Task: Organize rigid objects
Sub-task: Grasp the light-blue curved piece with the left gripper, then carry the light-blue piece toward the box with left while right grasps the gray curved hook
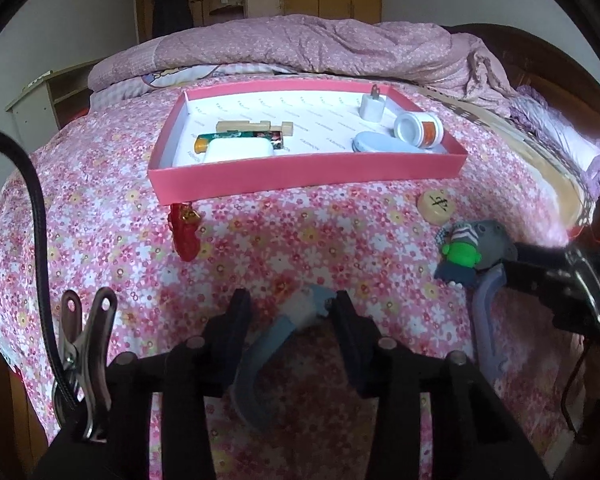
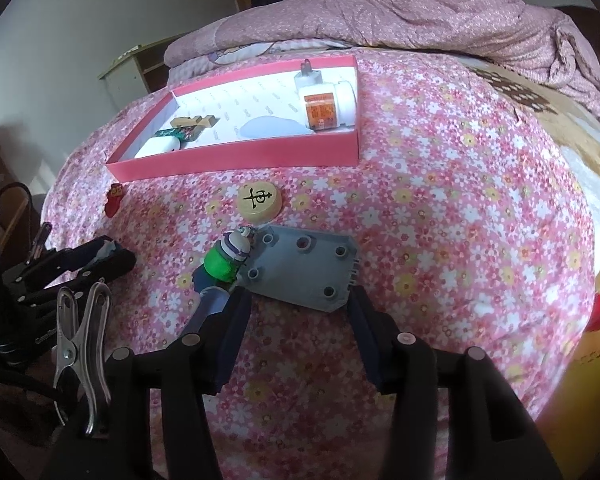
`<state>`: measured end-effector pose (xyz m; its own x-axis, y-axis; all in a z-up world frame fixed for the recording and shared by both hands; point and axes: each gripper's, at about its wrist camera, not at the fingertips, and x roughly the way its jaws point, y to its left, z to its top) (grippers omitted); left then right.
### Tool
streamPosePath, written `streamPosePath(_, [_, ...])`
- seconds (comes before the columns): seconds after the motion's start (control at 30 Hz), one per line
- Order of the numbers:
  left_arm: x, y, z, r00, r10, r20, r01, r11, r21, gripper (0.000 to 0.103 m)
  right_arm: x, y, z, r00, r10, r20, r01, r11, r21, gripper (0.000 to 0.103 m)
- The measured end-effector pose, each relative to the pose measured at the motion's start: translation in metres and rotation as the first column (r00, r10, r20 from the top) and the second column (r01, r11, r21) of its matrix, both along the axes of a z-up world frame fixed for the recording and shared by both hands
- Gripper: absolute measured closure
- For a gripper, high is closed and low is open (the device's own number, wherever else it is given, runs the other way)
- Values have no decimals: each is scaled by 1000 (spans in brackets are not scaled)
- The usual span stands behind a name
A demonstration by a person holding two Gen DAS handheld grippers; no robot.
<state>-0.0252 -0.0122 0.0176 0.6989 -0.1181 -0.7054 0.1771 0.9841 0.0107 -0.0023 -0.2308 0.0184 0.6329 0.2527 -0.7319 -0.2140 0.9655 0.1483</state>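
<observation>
Left hand-held gripper pinches blue-white hook on bed, 6 o'clock of pink box. Right hand-held gripper spread around grey plate. Risk: soft bedding, plate slips.

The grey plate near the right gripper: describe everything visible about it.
The grey plate looks like moulded plastic, flat, with clipped corners, several round holes, some in raised bosses, and small ribs along one edge. It lies flat on the floral bedsheet, in front of the pink box. The green toy figure leans against its left edge. The right gripper straddles its near end; contact is unclear.
</observation>
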Motion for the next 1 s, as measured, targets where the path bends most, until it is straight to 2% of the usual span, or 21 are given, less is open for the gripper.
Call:
streamPosePath(0.07, [-2, 0, 4, 1000, -17, 9, 17, 1000, 0, 56, -3, 1, 7, 999, -11, 37, 12, 1000, -28, 51])
streamPosePath(0.13, [-6, -1, 8, 999, -37, 20, 37, 999, 0, 46, -6, 3, 13, 998, 3, 57, -1, 1000, -31, 51])
streamPosePath(0.2, [-8, -3, 10, 998, -55, 15, 55, 998, 0, 43, -7, 7, 15, 998, 23, 54, -21, 1000, -20, 51])
streamPosePath(0.37, [-16, -1, 11, 998, -58, 24, 57, 998, 39, 43, -13, 21, 13, 997, 74, 22, -74, 997, 2, 51])
streamPosePath(0.53, [-17, 15, 5, 1000, -7, 13, 7, 1000, 30, 43, -25, 27, 11, 992, 127, -17, -126, 991, 56, 51])
streamPosePath(0.73, [-11, 24, -6, 999, 23, -23, -23, 1000, 8, 43, -34, 37, 8, 987, 156, -26, -155, 987, 47, 51])
streamPosePath(0.77, [-12, 24, -6, 1000, 20, -20, -20, 1000, 7, 45, -34, 37, 7, 987, 159, -30, -157, 986, 52, 51])
streamPosePath(0.93, [-16, 20, -4, 999, -34, -25, 33, 999, -17, 80, -33, 46, -8, 975, 203, -93, -195, 977, 91, 51])
streamPosePath(1.0, [-18, 18, -3, 998, -50, -27, 50, 998, -25, 82, -33, 52, -9, 974, 211, -82, -206, 976, 66, 51])
